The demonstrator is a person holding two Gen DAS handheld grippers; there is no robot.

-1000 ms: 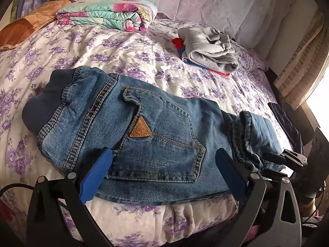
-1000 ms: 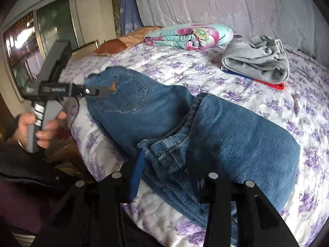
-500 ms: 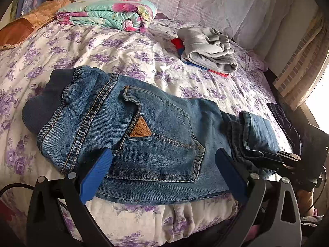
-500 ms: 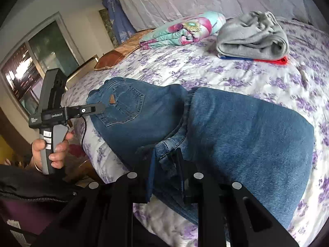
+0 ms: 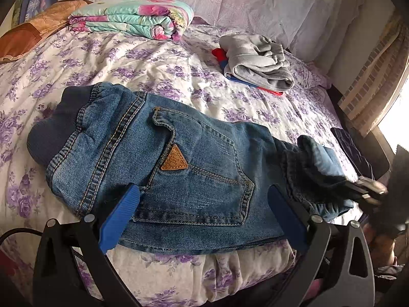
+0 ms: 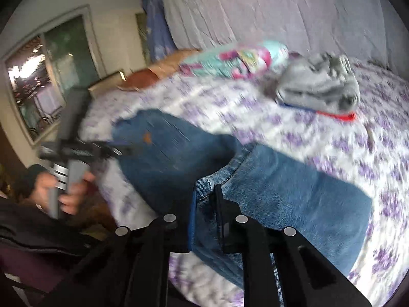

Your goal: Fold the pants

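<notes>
Right wrist, right tool [image 6: 205, 204] pinching jeans [image 6: 281, 199]

Both wrist views look close across the bed [image 5: 158, 58]; both show the jeans [image 5: 204, 174], the right blurrily.

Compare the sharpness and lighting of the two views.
Left wrist view: sharp on the jeans and the open left claw, with window glare blown out at the right edge. Right wrist view: motion-smeared throughout, though the right claw, shut on the jeans' hem, stays fairly crisp.
</notes>
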